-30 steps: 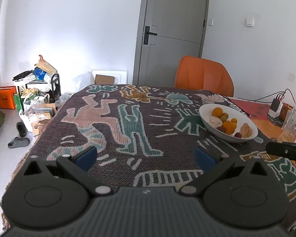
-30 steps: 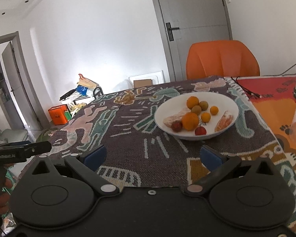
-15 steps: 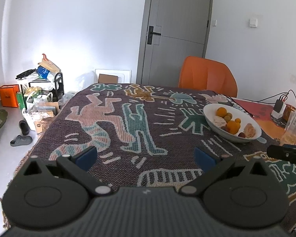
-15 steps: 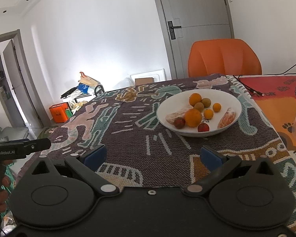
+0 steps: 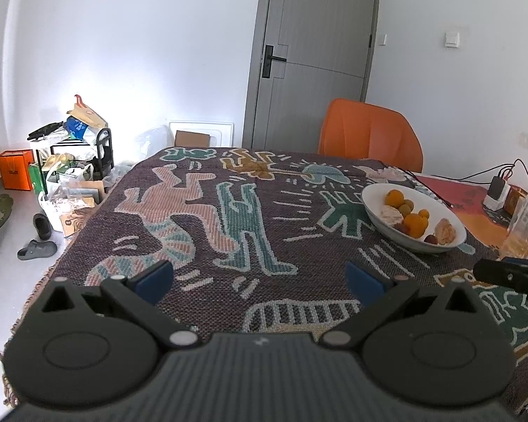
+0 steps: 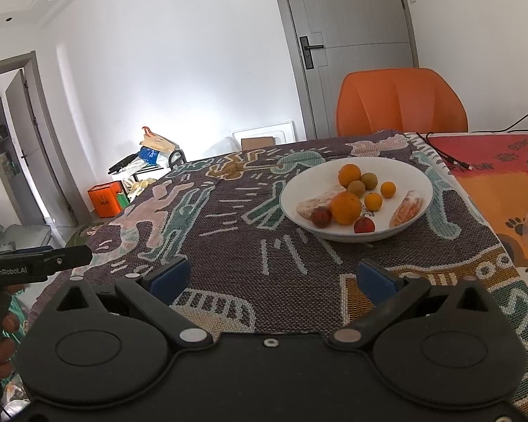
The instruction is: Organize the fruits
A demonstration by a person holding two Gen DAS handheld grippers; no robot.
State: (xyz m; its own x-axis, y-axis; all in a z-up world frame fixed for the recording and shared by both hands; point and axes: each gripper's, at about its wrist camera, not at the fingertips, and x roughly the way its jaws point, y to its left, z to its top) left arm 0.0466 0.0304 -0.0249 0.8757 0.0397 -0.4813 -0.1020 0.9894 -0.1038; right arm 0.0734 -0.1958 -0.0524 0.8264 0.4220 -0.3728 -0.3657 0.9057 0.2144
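**A:** Where's your fruit right now?

**B:** All of it sits in the white bowl [image 6: 357,235] on the patterned cloth [image 6: 228,246] covering your bench. You've got a large orange [image 6: 345,207] near the bowl's middle, a second orange [image 6: 349,175] behind it, two small orange fruits [image 6: 373,201], two greenish-brown round ones [image 6: 356,188], two dark red ones [image 6: 321,217] at the front rim, and two peeled pale-pink pieces [image 6: 406,208], one on either side.

**A:** And my claws?

**B:** Your right claw [image 6: 271,277] is spread wide with nothing in it, hanging over the cloth short of the bowl. Your left claw [image 5: 259,276] is just as wide and bare, over the cloth's middle, with the bowl [image 5: 380,218] well off to its right.

**A:** Anything around the bowl?

**B:** An orange chair [image 6: 401,105] stands behind the bench, and an orange mat [image 6: 492,161] lies to the bowl's right.
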